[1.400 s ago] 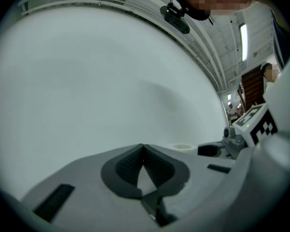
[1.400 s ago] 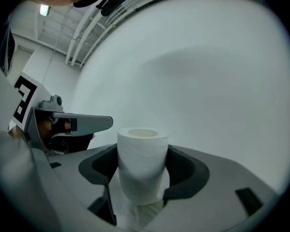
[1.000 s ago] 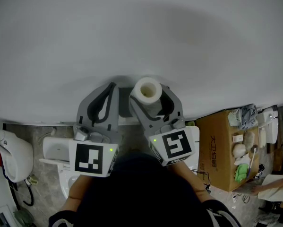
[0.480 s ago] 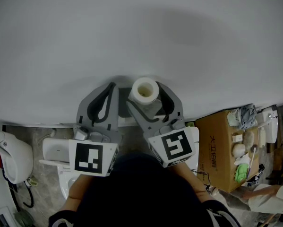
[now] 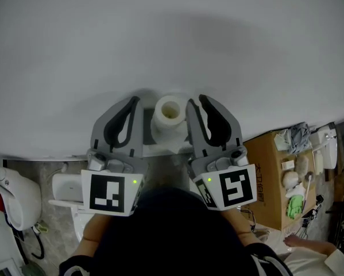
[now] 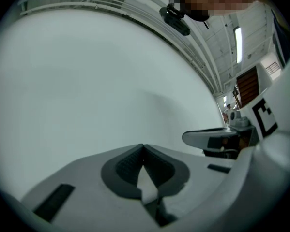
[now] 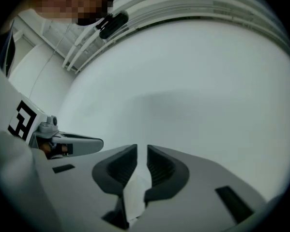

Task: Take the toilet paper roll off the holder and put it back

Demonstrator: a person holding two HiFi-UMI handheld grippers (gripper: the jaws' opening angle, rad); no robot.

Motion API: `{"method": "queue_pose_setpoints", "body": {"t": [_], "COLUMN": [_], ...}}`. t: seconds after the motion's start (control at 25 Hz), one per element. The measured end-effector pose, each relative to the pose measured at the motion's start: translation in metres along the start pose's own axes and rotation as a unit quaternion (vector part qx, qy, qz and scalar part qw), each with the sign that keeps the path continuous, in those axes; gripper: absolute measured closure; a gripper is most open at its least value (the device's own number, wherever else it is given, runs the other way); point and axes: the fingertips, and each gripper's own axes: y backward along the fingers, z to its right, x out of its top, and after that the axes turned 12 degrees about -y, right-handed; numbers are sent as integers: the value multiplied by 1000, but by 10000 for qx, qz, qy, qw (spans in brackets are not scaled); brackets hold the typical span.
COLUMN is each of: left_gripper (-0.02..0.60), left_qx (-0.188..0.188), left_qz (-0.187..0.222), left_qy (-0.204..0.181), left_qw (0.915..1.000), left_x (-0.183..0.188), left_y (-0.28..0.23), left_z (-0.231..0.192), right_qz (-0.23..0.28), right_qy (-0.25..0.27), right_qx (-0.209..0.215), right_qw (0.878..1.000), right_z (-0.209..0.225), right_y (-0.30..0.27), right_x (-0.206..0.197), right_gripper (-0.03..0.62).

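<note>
Between my tongs, the toilet paper roll (image 5: 170,115) is sitting on its holder (image 5: 148,122). My left tongs (image 5: 137,100) are resting fully closed, while my right tongs (image 5: 197,99) have just been closing, pads narrowly apart beside it.

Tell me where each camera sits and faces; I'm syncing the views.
Head view: on the head, steeply down at forearms, left gripper, right gripper, toilet paper roll.
Left gripper view: on it, along shut jaws toward the wall.
Right gripper view: likewise; jaws just closing to a slit, nothing gripped.
Shared: wall, the other gripper.
</note>
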Motion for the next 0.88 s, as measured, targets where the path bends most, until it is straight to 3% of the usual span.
{"method": "queue_pose_setpoints", "body": {"t": [0.04,0.12,0.48,0.88], "left_gripper": [583,583,583,583], "left_qx": [3,26,300,313], "left_qz": [13,4,163,88], "left_qy": [-33,-87,-338,-298], "left_qw": [10000,10000,9988,9990], "left_x": [4,10,23,18], "left_y": [0,1,1,4], "left_z": [0,-3,-26,-27], "right_qz": [70,90,49,21], "right_qy": [-51,-107,53,115], "right_qx": [-111,-300,-799,-875], "right_qw": [9999,9995,9968,9961], "right_z": [6,19,61,65], "right_y": [2,5,13,16], "right_x": [6,13,22,20], "right_gripper": [551,578,579,579]}}
